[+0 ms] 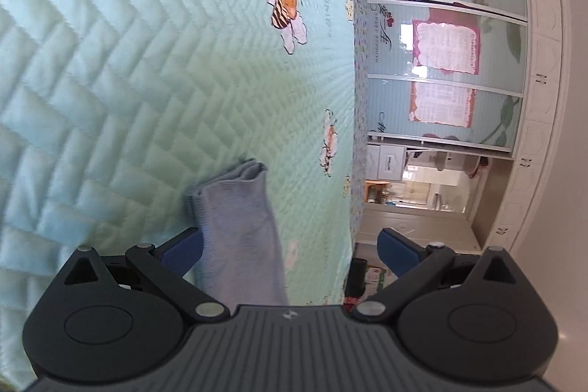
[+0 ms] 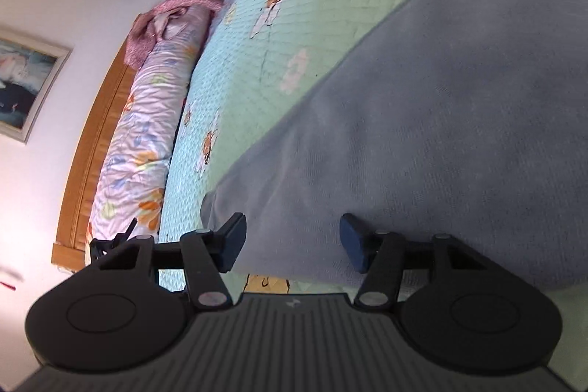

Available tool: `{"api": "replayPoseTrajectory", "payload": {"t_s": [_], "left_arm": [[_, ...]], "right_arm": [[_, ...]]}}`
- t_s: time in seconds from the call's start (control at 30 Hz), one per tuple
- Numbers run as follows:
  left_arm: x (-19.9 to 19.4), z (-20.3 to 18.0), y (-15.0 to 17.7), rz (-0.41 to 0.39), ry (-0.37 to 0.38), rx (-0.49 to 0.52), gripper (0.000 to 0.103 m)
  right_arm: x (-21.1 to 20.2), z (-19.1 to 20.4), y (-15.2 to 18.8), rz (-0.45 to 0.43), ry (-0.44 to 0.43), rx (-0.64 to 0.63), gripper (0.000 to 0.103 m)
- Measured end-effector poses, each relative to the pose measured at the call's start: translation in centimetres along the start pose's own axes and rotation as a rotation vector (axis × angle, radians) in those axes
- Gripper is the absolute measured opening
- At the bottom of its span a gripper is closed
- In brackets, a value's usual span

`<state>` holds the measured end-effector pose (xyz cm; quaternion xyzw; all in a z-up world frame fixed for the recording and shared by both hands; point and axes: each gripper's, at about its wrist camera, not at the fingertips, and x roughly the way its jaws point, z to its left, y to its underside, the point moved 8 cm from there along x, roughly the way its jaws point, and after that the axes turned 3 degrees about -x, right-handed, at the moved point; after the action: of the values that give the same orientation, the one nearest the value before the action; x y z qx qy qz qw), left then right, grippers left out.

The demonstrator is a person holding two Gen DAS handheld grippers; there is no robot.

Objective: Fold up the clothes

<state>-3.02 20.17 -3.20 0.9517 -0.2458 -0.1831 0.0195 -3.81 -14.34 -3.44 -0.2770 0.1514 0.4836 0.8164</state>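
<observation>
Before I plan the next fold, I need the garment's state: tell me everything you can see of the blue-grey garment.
The blue-grey garment is soft knit-looking cloth lying flat on the green quilted bedspread. Its far end shows several stacked layers, so it looks already folded. In the right wrist view it spreads as a broad flat panel. Both grippers hover at its near edge with jaws open, neither clamping it.

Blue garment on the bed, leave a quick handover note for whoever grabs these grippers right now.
Left gripper: open, holding nothing; a narrow part of the blue garment runs between its fingers.
Right gripper: open, straddling the garment's near edge.
The garment lies on the green quilted bedspread.
Done: the narrow end looks layered, so some folding seems done.
Left: grip and finish the fold.
</observation>
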Motion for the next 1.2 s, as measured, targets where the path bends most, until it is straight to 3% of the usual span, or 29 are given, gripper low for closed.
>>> {"api": "replayPoseTrajectory", "payload": {"t_s": [0.13, 0.23, 0.27, 0.3, 0.4, 0.67, 0.87, 1.2], "left_arm": [[0.5, -0.4, -0.1, 0.006, 0.016, -0.007, 0.103], [0.1, 0.0, 0.1, -0.004, -0.011, 0.003, 0.103], [-0.1, 0.0, 0.2, -0.005, -0.016, 0.012, 0.103], [-0.3, 0.0, 0.4, -0.005, -0.02, 0.021, 0.103], [-0.9, 0.3, 0.8, -0.008, -0.012, 0.019, 0.103], [-0.4, 0.4, 1.9, 0.026, -0.007, 0.017, 0.103], [1.0, 0.4, 1.8, 0.045, -0.02, 0.04, 0.103], [1.5, 0.4, 3.3, 0.005, -0.119, 0.117, 0.102]], "right_arm": [[0.1, -0.5, 0.7, 0.006, 0.071, -0.054, 0.056], [0.2, -1.5, 0.7, -0.003, 0.139, -0.029, 0.028], [0.2, -2.0, 0.7, -0.003, 0.168, -0.018, 0.008], [0.2, -2.5, 0.7, -0.004, 0.187, -0.005, 0.0], [0.1, -3.4, 0.9, -0.024, 0.147, 0.056, 0.0], [0.1, -1.9, 1.4, -0.026, 0.191, -0.011, 0.0], [-0.3, -0.4, 1.9, -0.011, 0.217, -0.069, 0.03], [0.1, -0.8, 1.9, -0.019, 0.199, -0.02, 0.032]]}}
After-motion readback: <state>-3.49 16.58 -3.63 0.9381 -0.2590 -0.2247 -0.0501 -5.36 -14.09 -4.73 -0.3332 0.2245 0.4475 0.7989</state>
